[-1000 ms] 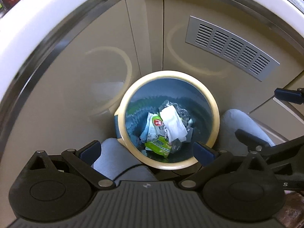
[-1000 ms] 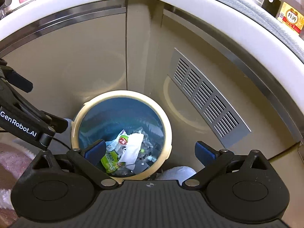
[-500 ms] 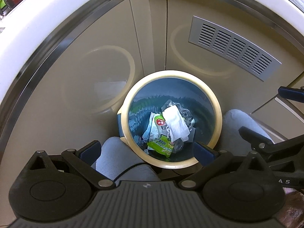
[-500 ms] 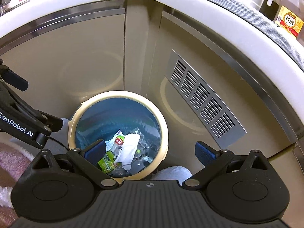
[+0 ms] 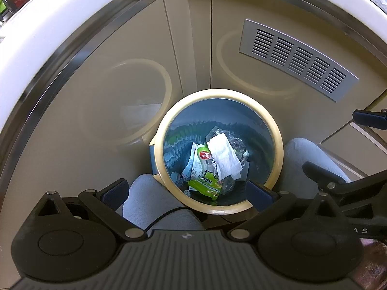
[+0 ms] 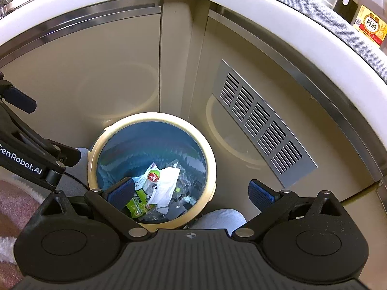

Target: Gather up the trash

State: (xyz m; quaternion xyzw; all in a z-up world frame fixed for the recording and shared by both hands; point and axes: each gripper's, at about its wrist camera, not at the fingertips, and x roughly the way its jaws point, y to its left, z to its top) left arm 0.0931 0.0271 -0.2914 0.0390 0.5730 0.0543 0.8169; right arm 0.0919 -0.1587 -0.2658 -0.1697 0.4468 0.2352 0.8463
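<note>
Trash lies at the bottom of the bin (image 5: 219, 207), a round pail with a cream rim and blue inside that stands on the floor in the corner where two beige cabinet doors (image 6: 79, 72) meet; a white crumpled tissue (image 5: 223, 155) rests over a green wrapper (image 5: 205, 184) and some clear plastic film (image 5: 238, 145), all against the near wall of the bin as the left wrist view shows it. Both tools hang above the bin's mouth; the left gripper (image 5: 187, 191) has its jaws spread wide with nothing between them, and the right gripper (image 6: 191, 191) is likewise spread and empty, its left pad over the near rim in its own view. The person's knees in pale trousers (image 5: 150, 193) flank the bin on both sides.

Judging by this, the dropping-in looks done and the next piece has yet to be fetched, so the step in hand is probably to leave the bin and seek more trash; no loose trash shows on the floor around the bin, so I cannot tell where the next piece is. To do it well, lift both grippers straight up and clear of the rim before turning, since a pad that catches the rim could tip the light pail; keep the two tools apart, as the left one crosses the left edge of the right wrist view; keep the jaws spread, ready for the next pick.
</note>
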